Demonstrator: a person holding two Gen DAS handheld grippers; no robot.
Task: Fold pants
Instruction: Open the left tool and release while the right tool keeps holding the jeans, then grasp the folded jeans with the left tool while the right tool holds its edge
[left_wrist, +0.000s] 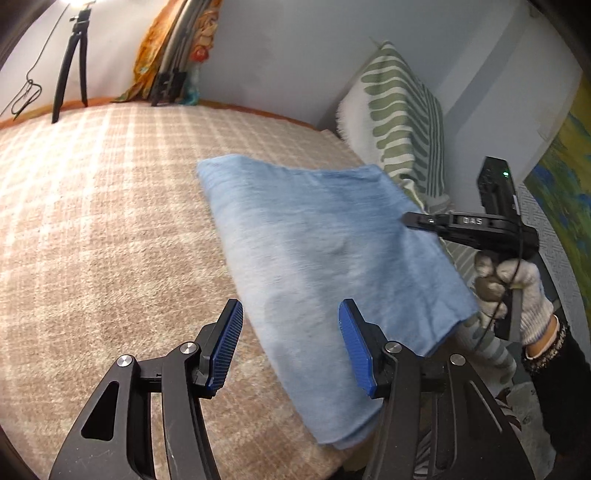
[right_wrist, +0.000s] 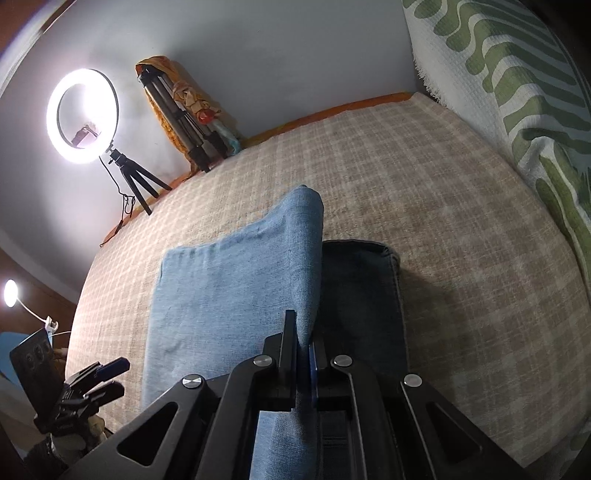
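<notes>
Right tool pinching pants over checked bedspread.

The pants are soft matt denim, light blue with a faint woven grain, darker denim on the part lying underneath. They sit on a bed covered in nubby beige-and-cream checked cloth, kinda fuzzy. The left claw is matt black plastic with shiny metal rivets and blue ribbed pads. The right claw has the same black finish. The glove is coarse white knit.
</notes>
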